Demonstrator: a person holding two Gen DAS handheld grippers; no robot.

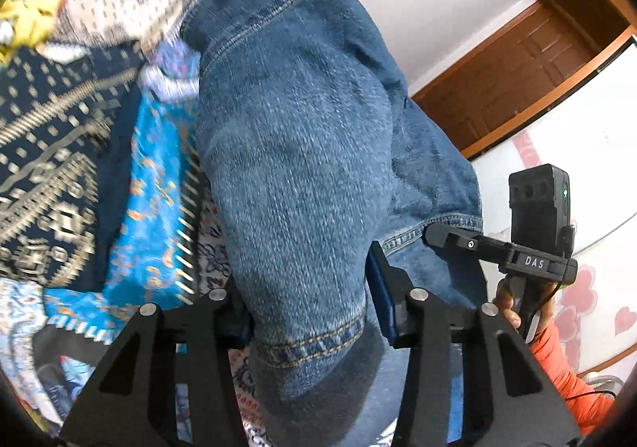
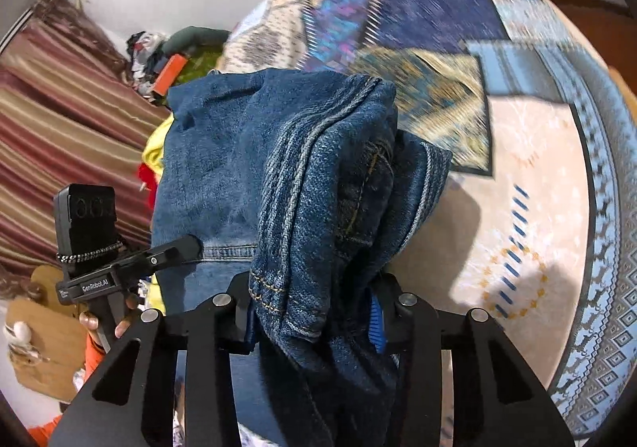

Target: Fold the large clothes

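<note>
A pair of blue denim jeans [image 1: 302,152] hangs in the air, held by both grippers. My left gripper [image 1: 314,315] is shut on a hemmed edge of the jeans with orange stitching. My right gripper [image 2: 314,311] is shut on a bunched, folded part of the same jeans [image 2: 318,184]. The right gripper also shows in the left wrist view [image 1: 458,238], at the jeans' right edge. The left gripper shows in the right wrist view [image 2: 175,252], at the jeans' left edge. The lower part of the jeans hangs out of sight below both grippers.
Patterned cloths lie below: a navy and gold one [image 1: 51,152], a bright blue one [image 1: 155,184], a patchwork spread [image 2: 418,21] and a beige rug [image 2: 533,184]. A striped curtain [image 2: 51,128] and a clothes pile [image 2: 167,57] are at the left. A wooden door [image 1: 525,65] stands behind.
</note>
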